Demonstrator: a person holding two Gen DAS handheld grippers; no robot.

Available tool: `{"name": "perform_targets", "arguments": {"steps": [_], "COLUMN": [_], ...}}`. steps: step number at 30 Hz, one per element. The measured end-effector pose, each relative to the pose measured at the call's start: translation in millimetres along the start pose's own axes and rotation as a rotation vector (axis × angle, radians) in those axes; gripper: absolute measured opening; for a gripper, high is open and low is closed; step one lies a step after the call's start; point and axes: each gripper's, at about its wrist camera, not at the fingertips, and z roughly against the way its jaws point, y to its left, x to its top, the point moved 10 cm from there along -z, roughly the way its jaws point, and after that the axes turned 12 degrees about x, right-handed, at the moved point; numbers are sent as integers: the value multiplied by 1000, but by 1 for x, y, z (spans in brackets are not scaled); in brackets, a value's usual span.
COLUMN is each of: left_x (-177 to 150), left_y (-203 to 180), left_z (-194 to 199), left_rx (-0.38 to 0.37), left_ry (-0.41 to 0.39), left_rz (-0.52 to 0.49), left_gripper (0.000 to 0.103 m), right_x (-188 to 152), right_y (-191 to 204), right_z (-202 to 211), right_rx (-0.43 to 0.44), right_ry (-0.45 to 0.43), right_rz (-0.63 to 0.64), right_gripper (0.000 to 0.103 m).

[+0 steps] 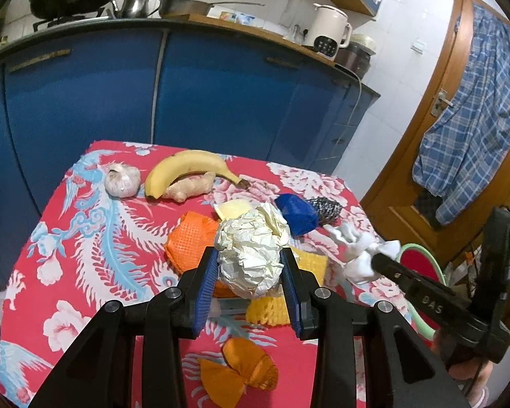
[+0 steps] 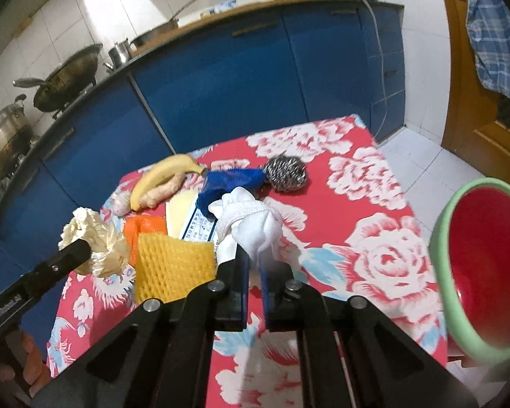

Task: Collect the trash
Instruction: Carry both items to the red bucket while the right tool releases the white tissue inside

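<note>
Blue cabinets (image 1: 85, 102) back the red floral counter (image 1: 85, 272), where left tongs (image 1: 250, 272) pinch a paper ball (image 1: 251, 255) above the clutter, right tongs (image 2: 253, 265) clamp a white tissue (image 2: 251, 224), banana (image 1: 183, 166) behind.

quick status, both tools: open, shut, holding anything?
Left tool: closed on the crumpled paper ball, lifted off the tablecloth.
Right tool: closed on the white tissue wad.
</note>
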Motion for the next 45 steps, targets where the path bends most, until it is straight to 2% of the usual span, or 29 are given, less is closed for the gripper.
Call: {"name": "perform_targets", "arguments": {"steps": [11,19,32,45], "left_x": [-1,-1,-6,-29], "left_y": [-30,-63,-146,-230], "left_z": [16,25,33,22], "left_rx": [-47,-85,-176,-272], "left_ry": [-22,-32,-47,-17], "left_rz": [-38,-97,-228,-339], "left_gripper": [38,38,38,38], "right_x": [8,7,-7,-33], "right_y": [-6,-27,-94,-161], "right_z": [65,104,160,185], "right_rx": [-40,-92,-201,-290], "right_ry": [-110,-162,-229,-237], "right_rz": [-1,-21,-123,-236], "right_gripper": [8,8,9,9]}}
